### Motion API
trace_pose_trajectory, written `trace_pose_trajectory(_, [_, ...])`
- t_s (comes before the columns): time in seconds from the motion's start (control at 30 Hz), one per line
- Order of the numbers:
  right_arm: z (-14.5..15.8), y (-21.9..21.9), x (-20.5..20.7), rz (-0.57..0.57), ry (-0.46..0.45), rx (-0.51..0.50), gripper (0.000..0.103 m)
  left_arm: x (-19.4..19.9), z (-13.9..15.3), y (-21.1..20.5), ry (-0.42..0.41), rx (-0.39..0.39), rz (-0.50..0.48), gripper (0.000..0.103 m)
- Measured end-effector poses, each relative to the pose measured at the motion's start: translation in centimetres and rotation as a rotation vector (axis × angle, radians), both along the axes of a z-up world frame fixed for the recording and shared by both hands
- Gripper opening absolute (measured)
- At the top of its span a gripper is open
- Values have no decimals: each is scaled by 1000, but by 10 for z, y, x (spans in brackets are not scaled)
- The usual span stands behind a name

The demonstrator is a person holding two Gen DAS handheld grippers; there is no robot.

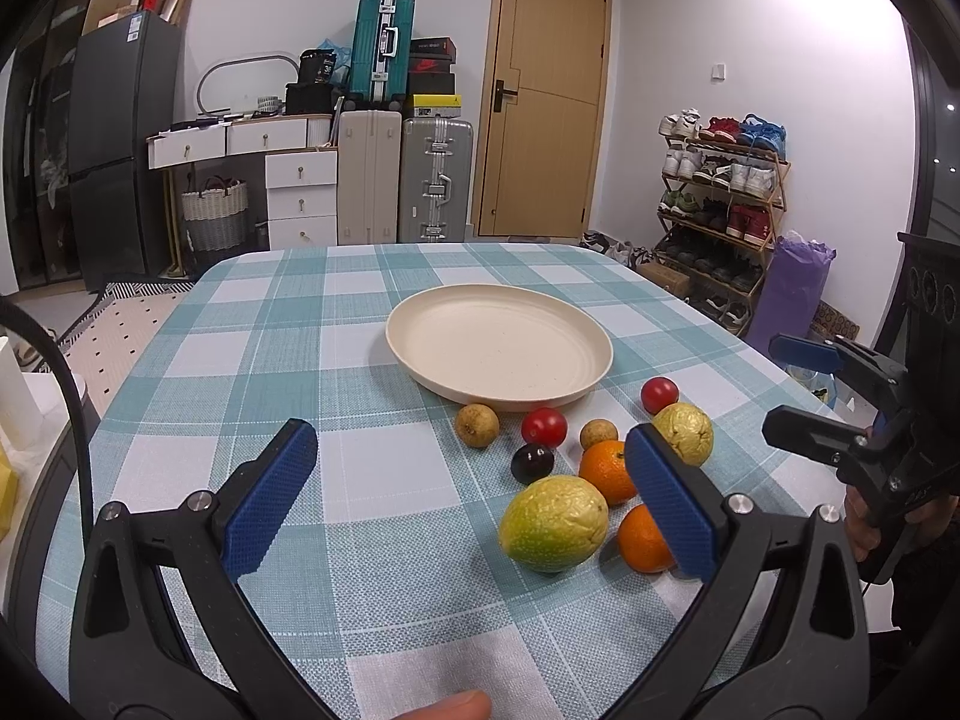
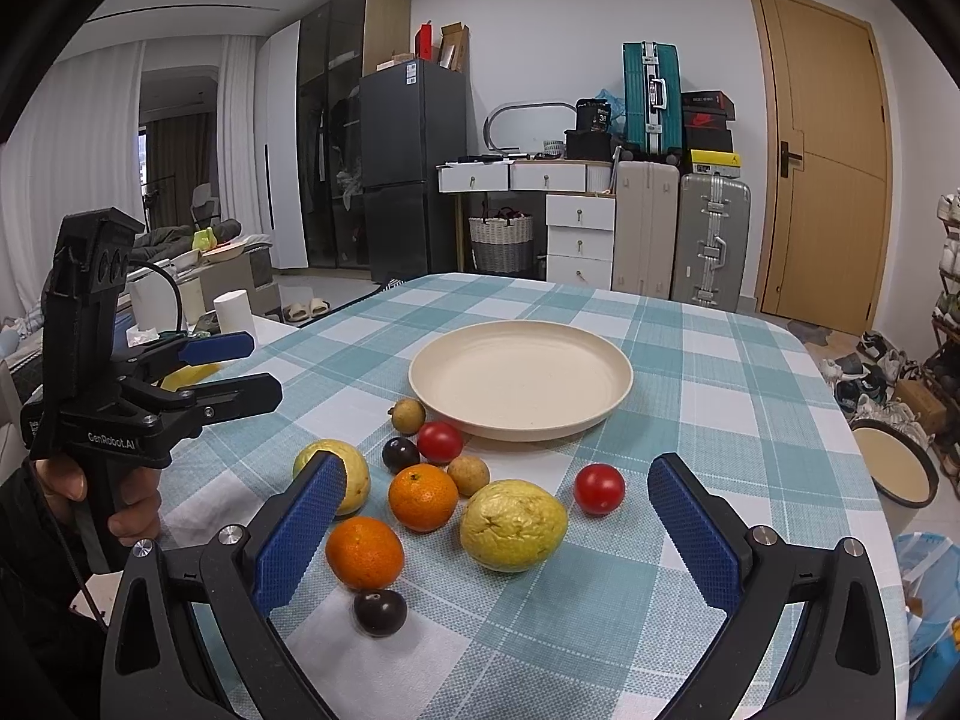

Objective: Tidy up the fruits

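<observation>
- The right gripper [image 2: 498, 534] hovers low over the near part of the table [image 2: 750, 420], its blue fingers [image 2: 690, 534] spread wide and grasping nothing.
- Nearest to it, on the near side of the plate [image 2: 612, 360], a small dark plum [image 2: 379, 611] lies just beside the left finger, with an orange [image 2: 364, 552] touching or almost touching it just beyond.
- The wrinkled yellow fruit [image 2: 513, 524] sits squarely between the two fingers and a little ahead of them. Its long axis runs roughly across the opening, the narrower end pointing right toward a red tomato [image 2: 599, 488]. I judge this the easiest first pick, though the fingers would close along its length unless the wrist turns.
- A second orange [image 2: 423, 496] lies just left of the yellow fruit, between it and the plate's near rim.
- The left gripper [image 1: 474, 486] is likewise released and empty. A larger green-yellow fruit [image 1: 553, 522] lies ahead and to its right, near the right finger, long axis tilted slightly up to the right.
- Closer to the plate sit another plum [image 2: 400, 453], a tomato [image 2: 440, 441] and two brown longans [image 2: 408, 415], one almost under the rim.
- The plate is farthest, bare, dead ahead of both tools; the right gripper seems nearer the cluster.
</observation>
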State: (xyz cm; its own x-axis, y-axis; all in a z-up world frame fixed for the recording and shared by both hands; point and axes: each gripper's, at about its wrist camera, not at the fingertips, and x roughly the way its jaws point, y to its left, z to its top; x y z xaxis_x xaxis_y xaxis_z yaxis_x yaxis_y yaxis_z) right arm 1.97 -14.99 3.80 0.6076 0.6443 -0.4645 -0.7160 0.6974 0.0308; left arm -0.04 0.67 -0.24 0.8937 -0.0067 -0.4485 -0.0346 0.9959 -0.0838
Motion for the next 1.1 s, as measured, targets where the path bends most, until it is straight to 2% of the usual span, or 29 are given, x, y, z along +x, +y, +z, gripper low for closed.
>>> trace_pose_trajectory(0.77, [-1,-1,5,-18,9,2,103,5,-4,-6,3,1,-3,102])
trace_pose_trajectory(1.1, [-5,1,10,-68,18,-35,103,4,-5,-6,11,2,36,102])
